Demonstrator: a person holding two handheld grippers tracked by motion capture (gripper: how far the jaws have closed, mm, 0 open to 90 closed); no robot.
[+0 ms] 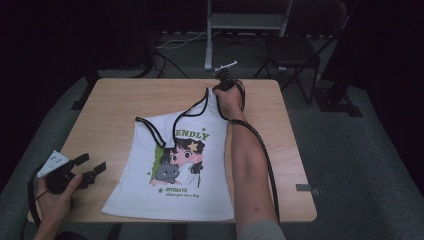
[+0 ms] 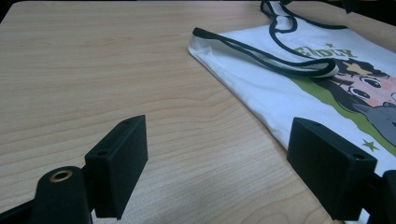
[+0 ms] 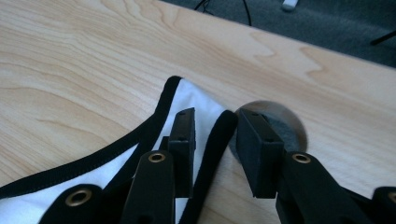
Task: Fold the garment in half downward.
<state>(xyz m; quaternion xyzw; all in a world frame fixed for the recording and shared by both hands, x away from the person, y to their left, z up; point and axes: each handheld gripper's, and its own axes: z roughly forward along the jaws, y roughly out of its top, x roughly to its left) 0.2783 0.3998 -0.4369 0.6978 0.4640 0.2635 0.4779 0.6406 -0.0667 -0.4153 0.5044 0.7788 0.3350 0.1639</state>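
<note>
Light wood-grain surface point(image 1: 125, 107) on grey carpet floor point(image 1: 360, 165). Beyond the far edge: black folding chair point(image 1: 295, 50), grey metal stand point(image 1: 247, 22), loose cables point(image 1: 172, 45). Back of room dark; light falls mainly on the surface.

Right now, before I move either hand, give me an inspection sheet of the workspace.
Surface: light wooden table, with a round hole near its far edge.
Job's things: white tank top with black trim and cartoon print, lying flat, front up; far strap stretched toward the far edge.
Clutter: nothing seen.
Grippers: right gripper at the far strap's end, jaws narrowly apart with the strap between them, grip unclear; left gripper open, over bare wood beside the top.
Cables: black cable along the right forearm; more on the floor behind.
Surroundings: dark room, folding chair, metal stand.
</note>
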